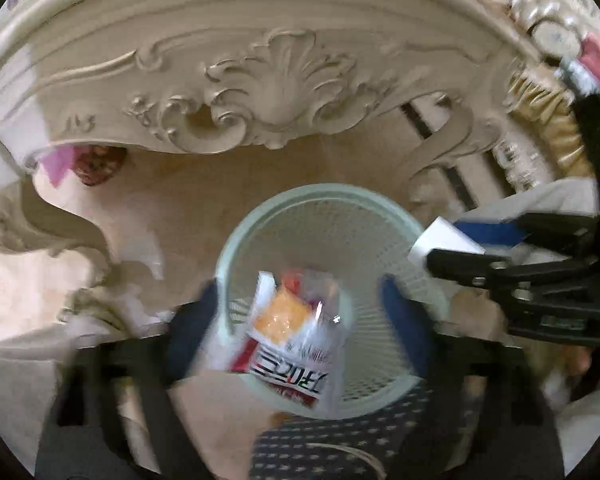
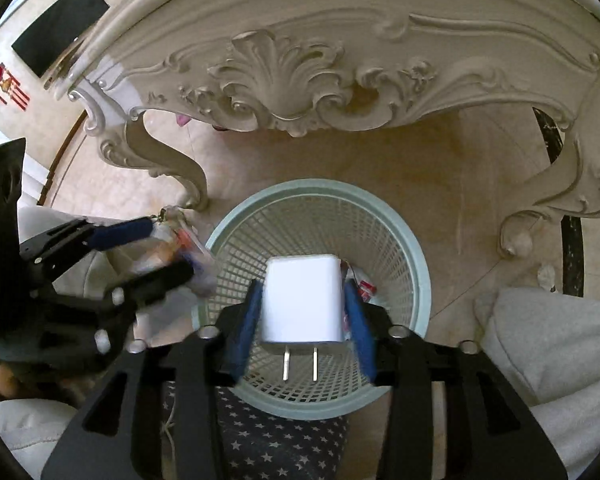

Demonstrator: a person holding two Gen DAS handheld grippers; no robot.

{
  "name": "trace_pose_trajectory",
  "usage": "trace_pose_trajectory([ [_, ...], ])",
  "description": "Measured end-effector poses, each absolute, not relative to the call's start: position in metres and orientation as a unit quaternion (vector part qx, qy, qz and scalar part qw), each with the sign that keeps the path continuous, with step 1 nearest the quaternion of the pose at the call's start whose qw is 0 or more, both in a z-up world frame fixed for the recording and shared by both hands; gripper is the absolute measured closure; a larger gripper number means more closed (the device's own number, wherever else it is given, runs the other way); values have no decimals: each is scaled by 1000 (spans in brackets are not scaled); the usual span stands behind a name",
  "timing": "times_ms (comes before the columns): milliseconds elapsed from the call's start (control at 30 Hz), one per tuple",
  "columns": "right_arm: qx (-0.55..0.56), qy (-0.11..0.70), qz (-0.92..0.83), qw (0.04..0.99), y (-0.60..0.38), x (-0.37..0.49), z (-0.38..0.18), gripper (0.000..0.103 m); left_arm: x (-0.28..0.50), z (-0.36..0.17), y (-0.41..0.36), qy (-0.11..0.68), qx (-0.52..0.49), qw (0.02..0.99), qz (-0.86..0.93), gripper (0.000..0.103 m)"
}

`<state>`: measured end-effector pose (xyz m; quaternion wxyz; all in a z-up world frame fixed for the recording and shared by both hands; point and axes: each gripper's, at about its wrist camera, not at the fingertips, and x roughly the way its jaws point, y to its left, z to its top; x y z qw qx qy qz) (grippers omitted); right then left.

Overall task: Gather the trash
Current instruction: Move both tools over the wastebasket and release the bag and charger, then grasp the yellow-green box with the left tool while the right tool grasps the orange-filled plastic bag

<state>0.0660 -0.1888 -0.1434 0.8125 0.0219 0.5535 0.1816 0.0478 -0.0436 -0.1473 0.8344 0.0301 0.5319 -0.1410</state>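
The left gripper (image 1: pixel 300 316) has its blue-padded fingers (image 1: pixel 404 320) spread wide, and a crinkly snack wrapper (image 1: pixel 296 336) hangs between them over the bin, touching neither pad that I can see; the blur makes it hard to tell whether anything still grips it. The right gripper (image 2: pixel 304 316) has its fingers (image 2: pixel 246 328) narrowed onto a white plug charger (image 2: pixel 302 300), pinched by its flat sides with the two metal prongs pointing back toward the camera. Both are poised above a pale green plastic wastebasket (image 2: pixel 416 264) with round rim and lattice walls; a scrap of red-and-white wrapping (image 2: pixel 364 286) lies inside it. From the right side the left gripper (image 2: pixel 152 252) shows just beside the basket's rim. The basket stands on a glossy beige tiled floor (image 2: pixel 440 168), close before an ornate cream desk (image 2: pixel 300 76) with carved shell scrollwork and curled legs. A navy star-patterned cloth (image 2: pixel 268 440) sits at the basket's near side.
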Motion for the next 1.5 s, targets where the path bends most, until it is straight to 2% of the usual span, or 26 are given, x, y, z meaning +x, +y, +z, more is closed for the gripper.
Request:
trace_pose_trajectory([
  [67, 15, 541, 172, 823, -197, 63, -138, 36, 46, -147, -44, 525, 31, 838, -144, 10],
  [367, 42, 492, 154, 856, -218, 61, -102, 36, 46, -113, -21, 477, -12, 871, -119, 10],
  [533, 49, 420, 144, 895, -231, 77, -50, 36, 64, -60, -9, 412, -27, 904, -106, 10],
  [800, 27, 340, 161, 926, -236, 167, 16, 36, 136, 18, -42, 329, -16, 939, -95, 10],
  [833, 23, 333, 170, 927, -235, 184, 23, 36, 146, 21, -46, 327, -14, 940, -92, 10],
  [933, -1, 334, 192, 923, -227, 224, 33, 22, 177, 23, -61, 336, -13, 939, -77, 10],
  [1167, -99, 350, 218, 906, -198, 277, 24, 22, 218, 9, -75, 367, -15, 928, -57, 10],
  [1500, -91, 375, 236, 892, -197, 307, 10, 22, 242, -6, -74, 386, -5, 921, -42, 10],
])
